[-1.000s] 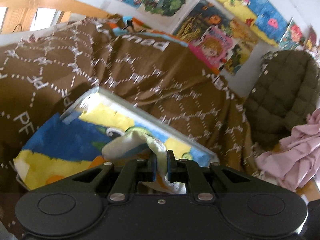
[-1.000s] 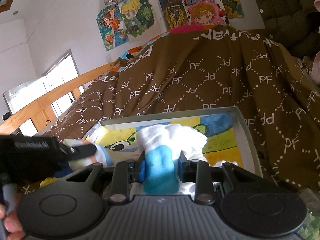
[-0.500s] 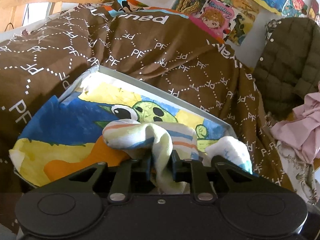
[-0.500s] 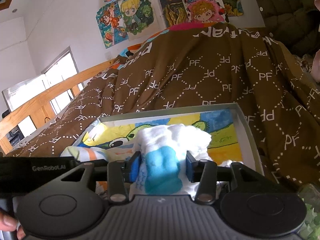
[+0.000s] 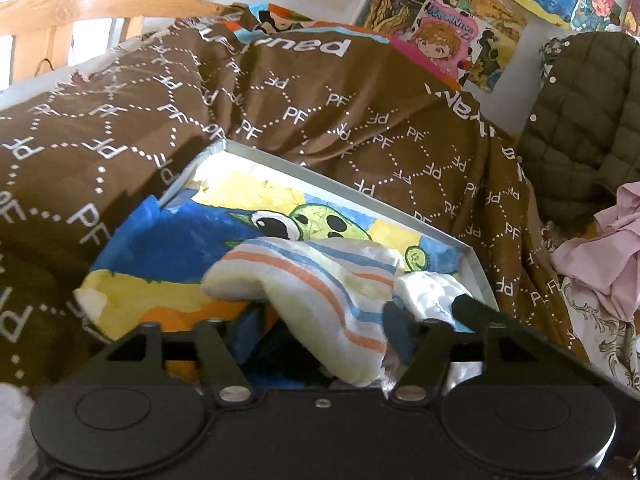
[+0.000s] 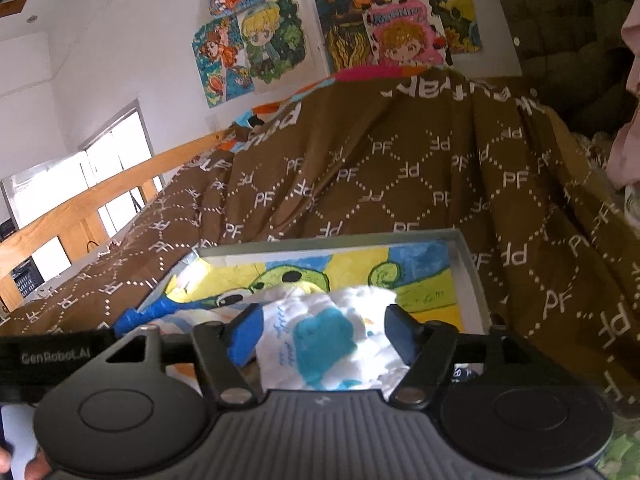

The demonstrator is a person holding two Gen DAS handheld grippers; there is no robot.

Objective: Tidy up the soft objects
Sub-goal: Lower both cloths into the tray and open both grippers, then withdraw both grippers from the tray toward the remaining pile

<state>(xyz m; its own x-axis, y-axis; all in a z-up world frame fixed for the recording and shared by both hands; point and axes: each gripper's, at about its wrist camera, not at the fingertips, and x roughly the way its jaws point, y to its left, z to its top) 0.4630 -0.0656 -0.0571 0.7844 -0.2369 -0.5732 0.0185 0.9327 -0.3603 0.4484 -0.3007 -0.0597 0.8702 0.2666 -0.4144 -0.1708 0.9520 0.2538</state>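
Striped sock (image 5: pixel 320 288) bent, toe pointing left, leg running near-right between left gripper (image 5: pixel 320 320) jaws, opening, pads clear. Right gripper (image 6: pixel 320 332) opening around white-blue sock (image 6: pixel 328 340), untouched; both in tray (image 5: pixel 280 164).

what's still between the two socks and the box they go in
Nothing visible. The striped sock lies between the opening left gripper jaws, the white and blue sock between the opening right gripper jaws, both already in the box.
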